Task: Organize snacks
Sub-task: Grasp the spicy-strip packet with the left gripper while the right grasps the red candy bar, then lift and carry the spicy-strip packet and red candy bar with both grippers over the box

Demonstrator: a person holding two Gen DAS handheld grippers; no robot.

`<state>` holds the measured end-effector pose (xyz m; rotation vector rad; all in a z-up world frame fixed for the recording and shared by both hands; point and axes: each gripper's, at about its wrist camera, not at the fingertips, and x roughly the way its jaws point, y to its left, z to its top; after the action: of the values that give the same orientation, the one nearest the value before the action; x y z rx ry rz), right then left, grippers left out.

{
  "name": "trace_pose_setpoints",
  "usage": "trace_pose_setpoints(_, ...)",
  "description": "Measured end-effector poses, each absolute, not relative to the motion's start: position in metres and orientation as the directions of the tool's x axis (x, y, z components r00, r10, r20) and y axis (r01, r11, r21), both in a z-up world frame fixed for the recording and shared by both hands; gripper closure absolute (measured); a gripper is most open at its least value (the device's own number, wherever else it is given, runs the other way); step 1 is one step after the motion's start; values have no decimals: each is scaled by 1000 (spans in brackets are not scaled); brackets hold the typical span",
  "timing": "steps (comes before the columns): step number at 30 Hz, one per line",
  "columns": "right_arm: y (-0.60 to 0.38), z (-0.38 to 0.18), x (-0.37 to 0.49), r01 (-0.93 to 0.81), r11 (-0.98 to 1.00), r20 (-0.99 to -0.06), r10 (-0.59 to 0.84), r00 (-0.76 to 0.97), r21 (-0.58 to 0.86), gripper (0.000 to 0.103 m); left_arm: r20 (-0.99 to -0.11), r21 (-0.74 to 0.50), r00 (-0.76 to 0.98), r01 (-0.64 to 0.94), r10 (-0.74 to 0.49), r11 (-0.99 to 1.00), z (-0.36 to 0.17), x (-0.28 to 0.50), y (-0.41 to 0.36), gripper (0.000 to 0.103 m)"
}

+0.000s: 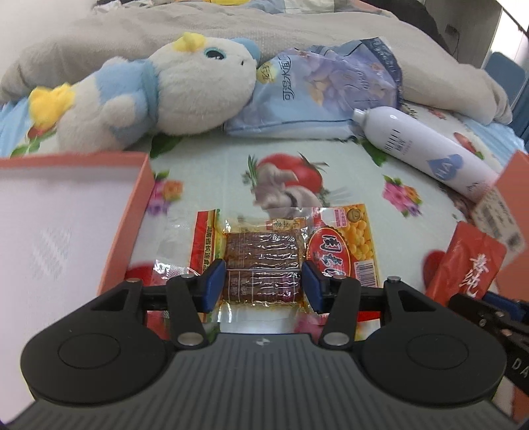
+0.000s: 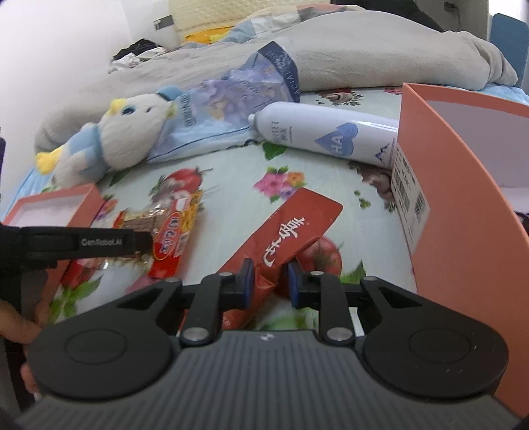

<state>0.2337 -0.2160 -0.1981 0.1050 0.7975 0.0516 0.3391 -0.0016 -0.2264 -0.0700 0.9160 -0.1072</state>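
Note:
My left gripper (image 1: 263, 281) is shut on a clear vacuum packet of brown dried tofu (image 1: 264, 251) with red and yellow printed ends, its blue pads pressing both sides of the brown block. The same packet (image 2: 172, 238) shows at the left in the right wrist view. My right gripper (image 2: 270, 284) is shut on the near, crumpled end of a long red snack packet (image 2: 291, 225) with white characters; its far end points away over the flowered bed sheet. An orange box tray (image 1: 142, 185) with a white inside lies at left. A taller orange box (image 2: 463, 198) stands at right.
A white and blue plush toy (image 1: 172, 86), a pale blue snack bag (image 1: 324, 82) and a white spray bottle (image 1: 423, 142) lie at the back in front of a grey blanket (image 1: 297, 26). A person's hand (image 2: 16, 327) shows at lower left.

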Motion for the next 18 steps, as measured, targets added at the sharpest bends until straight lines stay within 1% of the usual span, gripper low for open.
trace_pose_setpoints(7, -217, -195, 192, -21, 993, -732, 100, 674, 116, 79, -781, -179, 600, 47, -171, 983, -220, 291, -2, 47)
trace_pose_setpoints(18, -212, -177, 153, -58, 995, -735, 97, 671, 79, 79, -766, -231, 609, 39, -206, 972, -198, 235, -7, 47)
